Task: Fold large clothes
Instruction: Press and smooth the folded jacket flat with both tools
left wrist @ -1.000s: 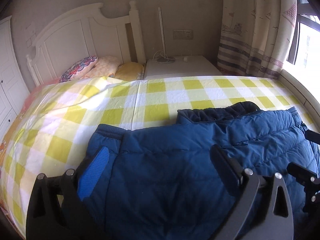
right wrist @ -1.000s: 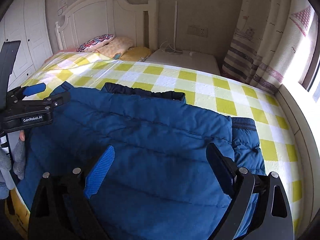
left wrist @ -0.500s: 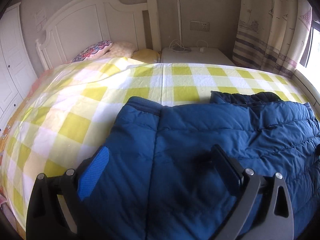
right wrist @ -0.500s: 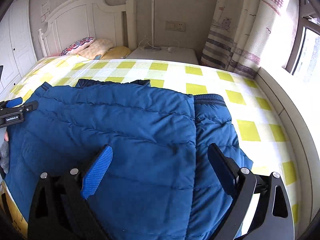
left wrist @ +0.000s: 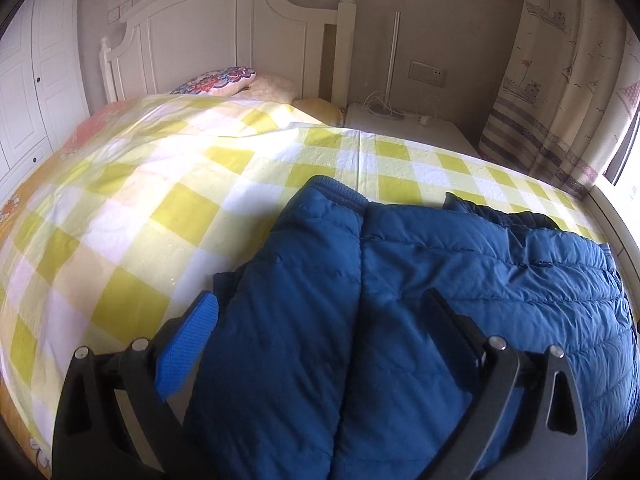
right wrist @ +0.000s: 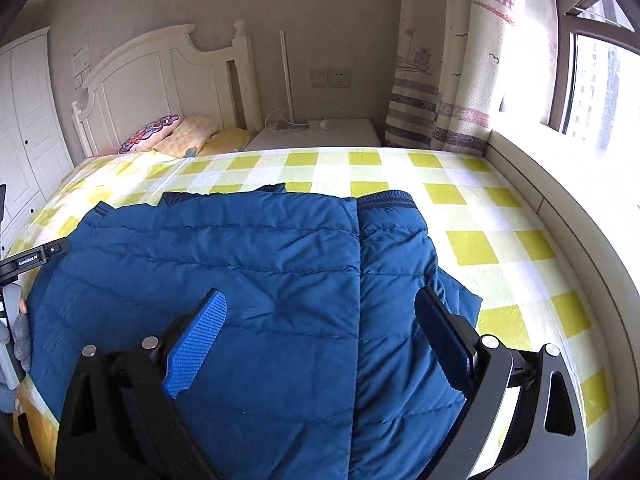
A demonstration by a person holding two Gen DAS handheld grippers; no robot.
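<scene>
A blue quilted puffer jacket (left wrist: 420,280) lies flat on the bed's yellow-and-white checked cover (left wrist: 140,208), both sleeves folded over its body. It also shows in the right wrist view (right wrist: 248,264). My left gripper (left wrist: 320,320) is open and empty, just above the jacket's left side. My right gripper (right wrist: 320,320) is open and empty, above the jacket's right side near the folded sleeve (right wrist: 396,256). The left gripper's body (right wrist: 32,258) shows at the left edge of the right wrist view.
A white headboard (left wrist: 224,40) with pillows (left wrist: 224,82) stands at the far end. A white nightstand (left wrist: 404,128) with cables is beside it. Curtains (right wrist: 440,60) and a window ledge (right wrist: 560,216) run along the right. White wardrobe doors (left wrist: 28,80) stand on the left.
Both grippers have drawn back and apart: the left view has swung left to the jacket's left edge, the right view to its right edge. The jacket lies still.
</scene>
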